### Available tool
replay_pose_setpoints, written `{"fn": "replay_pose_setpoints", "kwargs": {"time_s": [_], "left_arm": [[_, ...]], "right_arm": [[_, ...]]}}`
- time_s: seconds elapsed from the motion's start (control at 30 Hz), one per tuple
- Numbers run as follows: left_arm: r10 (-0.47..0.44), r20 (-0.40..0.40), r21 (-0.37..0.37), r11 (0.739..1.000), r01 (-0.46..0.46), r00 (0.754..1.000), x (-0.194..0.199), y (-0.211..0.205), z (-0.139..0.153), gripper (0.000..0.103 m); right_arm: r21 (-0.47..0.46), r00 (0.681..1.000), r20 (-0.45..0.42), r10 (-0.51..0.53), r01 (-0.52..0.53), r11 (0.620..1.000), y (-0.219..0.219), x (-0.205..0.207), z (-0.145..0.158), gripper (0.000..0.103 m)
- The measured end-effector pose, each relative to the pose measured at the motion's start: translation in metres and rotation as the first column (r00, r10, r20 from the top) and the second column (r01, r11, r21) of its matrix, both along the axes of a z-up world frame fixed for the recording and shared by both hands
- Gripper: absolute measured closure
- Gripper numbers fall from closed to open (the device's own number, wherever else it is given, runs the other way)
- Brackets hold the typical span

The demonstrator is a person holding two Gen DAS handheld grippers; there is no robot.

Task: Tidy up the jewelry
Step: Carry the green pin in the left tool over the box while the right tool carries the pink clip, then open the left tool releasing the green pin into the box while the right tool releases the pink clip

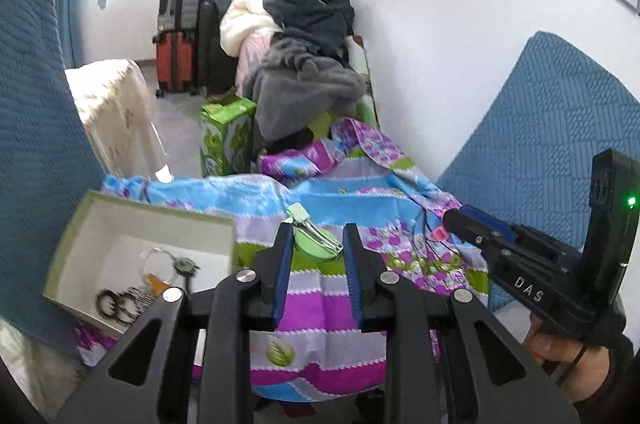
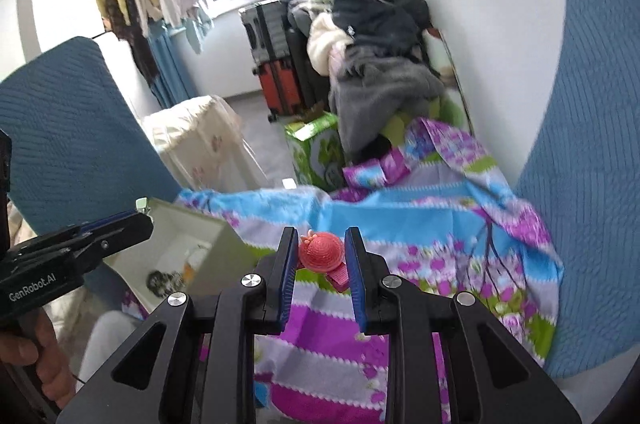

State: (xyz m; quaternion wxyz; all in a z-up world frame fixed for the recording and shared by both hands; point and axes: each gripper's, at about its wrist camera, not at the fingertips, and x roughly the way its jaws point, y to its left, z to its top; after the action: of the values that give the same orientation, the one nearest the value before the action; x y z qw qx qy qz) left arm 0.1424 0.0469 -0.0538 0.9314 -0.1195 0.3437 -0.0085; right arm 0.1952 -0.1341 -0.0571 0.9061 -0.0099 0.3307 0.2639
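At twelve o'clock between its pads, the left gripper [image 1: 317, 238] pinches a green hair clip [image 1: 316, 242]; the right gripper [image 2: 320, 256] pinches a red hat-shaped clip [image 2: 321, 253]. Both look light, rigid, smooth plastic, best gripped across the body. The box [image 1: 80, 220] sits at nine o'clock.

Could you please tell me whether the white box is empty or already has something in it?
Not empty: the open box already holds rings and other small pieces.

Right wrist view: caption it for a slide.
Right gripper holds a red hat-shaped clip above the floral cloth, near the open box.
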Motion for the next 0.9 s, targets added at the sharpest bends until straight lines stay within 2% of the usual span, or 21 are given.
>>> {"fn": "replay_pose_setpoints", "kwargs": {"time_s": [0.2,0.3,0.43,0.67,0.9], "left_arm": [[0.050,0.045,0.018,0.999,-0.050,0.998,-0.009,0.033,0.018,0.077],[0.086,0.043,0.024,0.996,-0.087,0.995,-0.012,0.051,0.015,0.077],[0.133,0.028,0.017,0.991,-0.133,0.991,-0.016,0.074,0.006,0.077],[0.204,-0.026,0.026,0.979,-0.203,0.979,-0.016,0.110,-0.023,0.077],[0.258,-0.100,0.004,0.966,-0.259,0.961,-0.012,0.139,-0.063,0.077]], "right_arm": [[0.026,0.996,0.062,0.062,-0.063,0.998,0.033,-0.001,0.030,0.081],[0.025,0.992,0.089,0.092,-0.095,0.995,0.055,-0.002,0.036,0.081],[0.049,0.986,0.084,0.142,-0.146,0.988,0.084,0.001,0.032,0.081],[0.036,0.968,0.044,0.248,-0.250,0.968,0.139,0.003,0.008,0.081],[-0.021,0.941,-0.054,0.334,-0.335,0.942,0.185,0.013,-0.043,0.081]]}}
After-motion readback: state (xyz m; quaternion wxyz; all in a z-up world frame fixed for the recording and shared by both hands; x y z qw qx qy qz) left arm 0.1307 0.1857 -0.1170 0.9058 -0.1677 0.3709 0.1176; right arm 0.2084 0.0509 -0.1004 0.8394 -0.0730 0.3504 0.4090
